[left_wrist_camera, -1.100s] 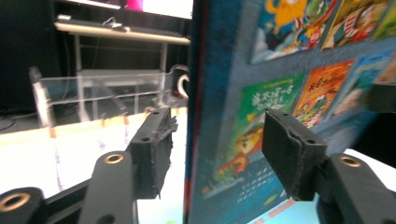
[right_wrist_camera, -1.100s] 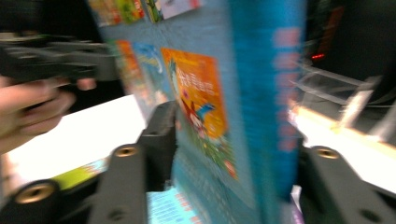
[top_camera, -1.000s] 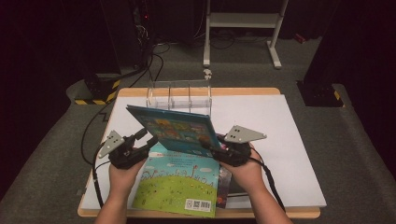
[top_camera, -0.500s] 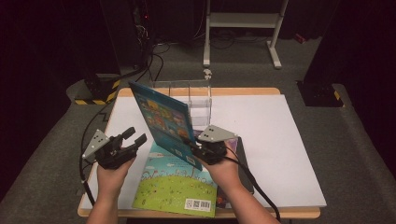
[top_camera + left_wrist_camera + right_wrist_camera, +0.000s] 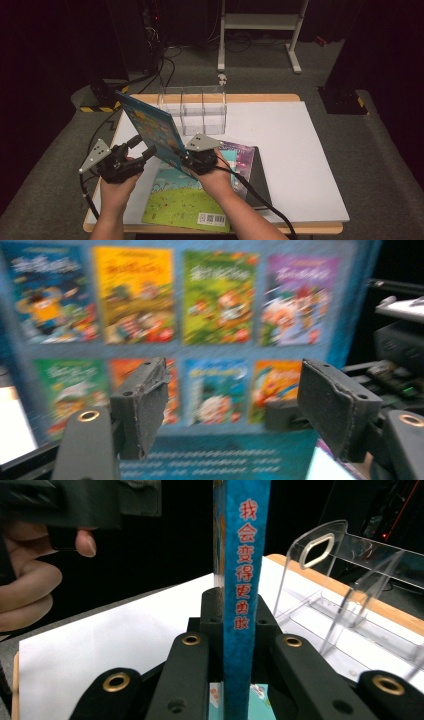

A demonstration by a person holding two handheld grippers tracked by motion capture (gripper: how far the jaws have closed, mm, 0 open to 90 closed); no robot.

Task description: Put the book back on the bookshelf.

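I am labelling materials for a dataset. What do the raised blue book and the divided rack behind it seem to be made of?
Blue book: likely paper with a coated, slightly glossy printed cover; bright colour pictures and a thin spine with printed characters.
Rack: probably clear hard plastic such as acrylic; the table shows through its walls, and the edges catch light.

The high view looks down and forward over the table (image 5: 300, 150), while both gripper views face the book (image 5: 150, 127) closely from opposite sides.
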